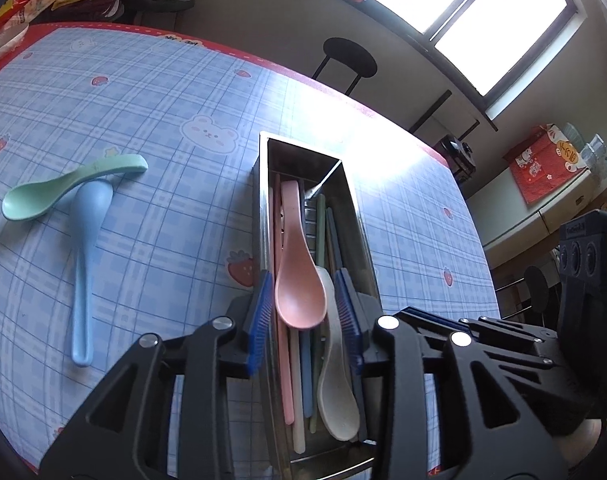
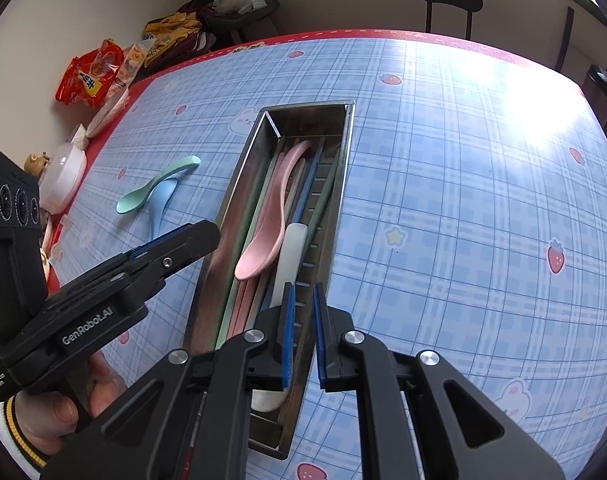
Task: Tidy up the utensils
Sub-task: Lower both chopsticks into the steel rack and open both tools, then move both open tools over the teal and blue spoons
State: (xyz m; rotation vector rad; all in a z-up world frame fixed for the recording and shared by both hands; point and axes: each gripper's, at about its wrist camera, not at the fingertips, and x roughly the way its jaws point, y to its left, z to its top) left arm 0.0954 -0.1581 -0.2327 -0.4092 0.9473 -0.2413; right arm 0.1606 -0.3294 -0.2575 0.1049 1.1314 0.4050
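1. Left-wrist view, far left: a mint-green spoon (image 1: 63, 188) lay on the bench (image 1: 175, 92) with its handle resting across the bowl of a light-blue spoon (image 1: 85, 264). Both sat well apart from the metal tray (image 1: 365, 236), so they were probably the pieces not yet sorted.
2. Centre of that view: the left gripper (image 1: 308, 316) hovered over the tray's near end. Its fingers (image 1: 259, 320) stood spread on either side of the pink spoon (image 1: 297, 272), pads clear of it; the spoon looked released and lay lengthwise on the chopsticks (image 1: 331, 232), likely so that it fitted the narrow tray.
3. Just right of the pink spoon, a white spoon (image 1: 337, 392) lay along the tray wall, bowl toward the camera.
4. Right-wrist view: the right gripper (image 2: 302, 332) hung over the tray's near end. Its fingers (image 2: 288, 332) were slightly parted, and nothing was pinched between them; the white spoon lay just beneath.
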